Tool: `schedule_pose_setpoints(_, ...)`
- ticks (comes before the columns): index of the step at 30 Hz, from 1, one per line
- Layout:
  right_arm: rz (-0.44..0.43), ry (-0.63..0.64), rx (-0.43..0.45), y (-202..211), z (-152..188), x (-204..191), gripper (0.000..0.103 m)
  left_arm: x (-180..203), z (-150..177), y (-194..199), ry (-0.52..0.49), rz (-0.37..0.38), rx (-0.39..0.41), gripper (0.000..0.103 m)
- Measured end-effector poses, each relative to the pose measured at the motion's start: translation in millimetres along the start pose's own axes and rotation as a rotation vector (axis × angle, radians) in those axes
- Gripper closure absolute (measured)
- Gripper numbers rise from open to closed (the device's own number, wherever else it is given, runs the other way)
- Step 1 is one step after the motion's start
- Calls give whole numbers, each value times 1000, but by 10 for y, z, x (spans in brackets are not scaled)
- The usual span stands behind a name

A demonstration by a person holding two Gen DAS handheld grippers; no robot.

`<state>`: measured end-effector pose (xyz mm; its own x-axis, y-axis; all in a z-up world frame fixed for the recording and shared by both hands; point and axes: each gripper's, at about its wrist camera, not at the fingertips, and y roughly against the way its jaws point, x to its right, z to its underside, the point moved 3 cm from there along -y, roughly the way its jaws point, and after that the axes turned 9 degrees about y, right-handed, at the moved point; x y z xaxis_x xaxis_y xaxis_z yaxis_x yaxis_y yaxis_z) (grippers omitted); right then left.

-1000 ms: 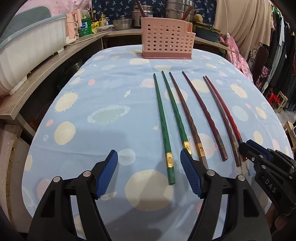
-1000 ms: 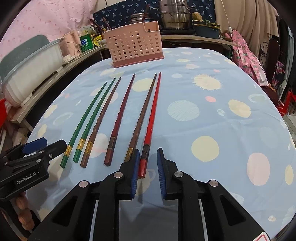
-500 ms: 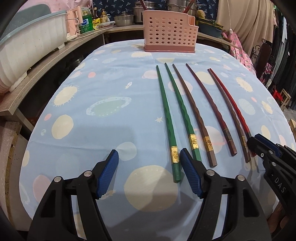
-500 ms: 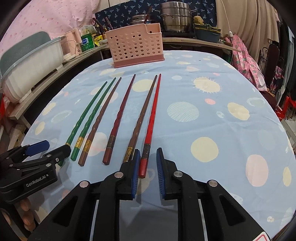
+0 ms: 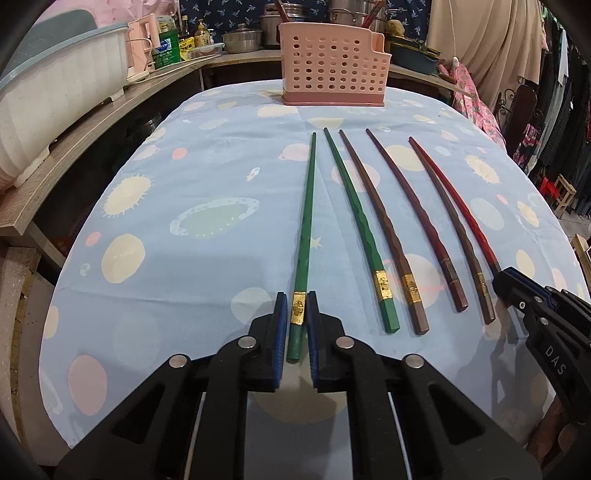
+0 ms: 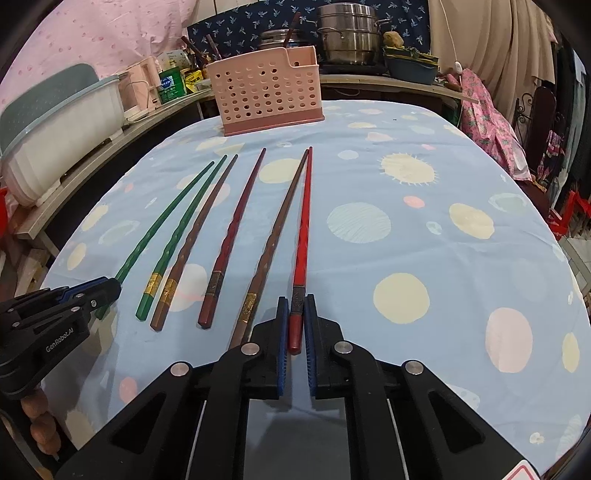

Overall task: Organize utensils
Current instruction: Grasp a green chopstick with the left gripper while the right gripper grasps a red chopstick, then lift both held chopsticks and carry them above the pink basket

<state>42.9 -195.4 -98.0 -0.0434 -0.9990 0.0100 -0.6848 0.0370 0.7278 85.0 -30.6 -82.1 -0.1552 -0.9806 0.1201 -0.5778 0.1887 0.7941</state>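
Observation:
Several chopsticks lie side by side on a blue patterned tablecloth (image 5: 207,206). My left gripper (image 5: 296,314) is shut on the thick end of the leftmost green chopstick (image 5: 306,221), which points away toward a pink perforated utensil holder (image 5: 332,70). My right gripper (image 6: 296,317) is shut on the thick end of the bright red chopstick (image 6: 303,221), the rightmost one. Between them lie a second green chopstick (image 5: 360,229), two brown ones (image 5: 384,236) (image 6: 275,236) and a dark red one (image 6: 236,236). The holder (image 6: 266,96) stands at the table's far edge.
A white dish rack (image 5: 55,99) sits on a wooden counter at the left. Pots (image 6: 349,33) and bottles stand behind the holder. Hanging clothes and a red stool are at the right.
My left gripper has moved right and closed on the leftmost green chopstick's end. My right gripper has closed tighter on the red chopstick's end.

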Motion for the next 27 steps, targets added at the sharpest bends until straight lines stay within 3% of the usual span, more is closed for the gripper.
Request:
schedule_pose_setpoints(11,-17,-40,21,125,-85,102,96,-14,-72,102,33,37,-19,96)
schedule_pose_setpoints(18,-19,-80,102,378,-365,287,96,-55,-379,394,64,64,52,96)
schedule_pose_setpoints(27,6,-101,254,728,-979,540,96,-77,-966,738,81,82,173,96)
